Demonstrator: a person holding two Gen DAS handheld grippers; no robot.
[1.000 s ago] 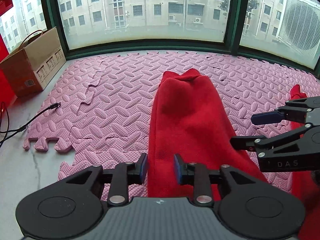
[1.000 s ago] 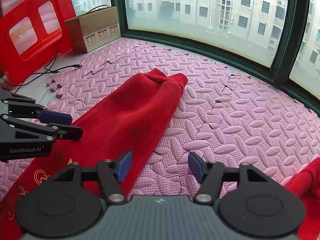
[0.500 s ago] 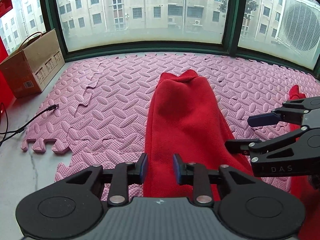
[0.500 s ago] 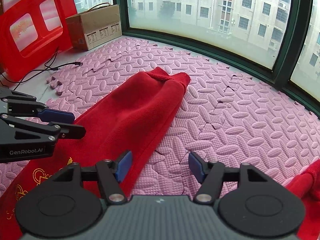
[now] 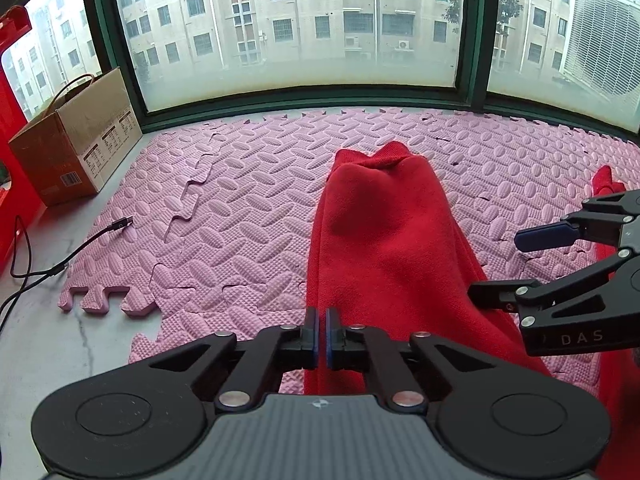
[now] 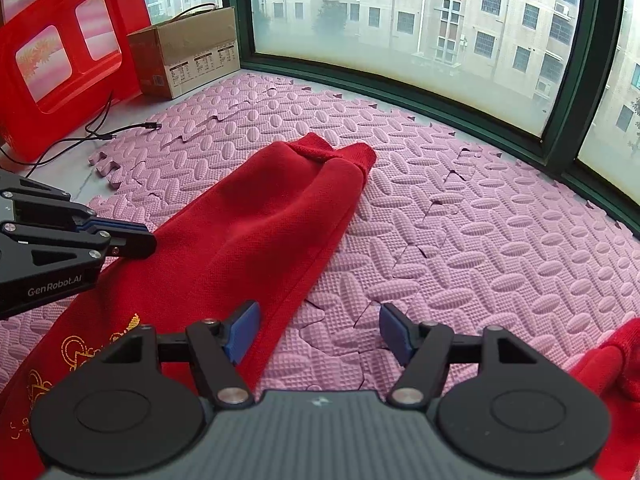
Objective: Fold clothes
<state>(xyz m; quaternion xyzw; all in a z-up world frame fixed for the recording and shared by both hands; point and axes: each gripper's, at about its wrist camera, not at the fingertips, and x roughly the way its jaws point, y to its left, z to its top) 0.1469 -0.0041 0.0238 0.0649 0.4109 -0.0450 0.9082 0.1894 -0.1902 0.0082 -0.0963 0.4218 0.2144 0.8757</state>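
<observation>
Pinching the red garment's (image 5: 384,248) left edge, the left claw (image 5: 319,334) awaits the gaping right claw (image 6: 316,334) grasping opposite.

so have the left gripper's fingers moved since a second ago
Yes. The left gripper has shut: its fingers, apart before, now nearly touch at the red garment's left edge, over the pink mat.

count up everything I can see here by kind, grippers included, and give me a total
Hand-held grippers: 2, left and right
Red garments: 2, the long one and another at the right edge
Cardboard box: 1
Cable: 1
Total: 6
</observation>
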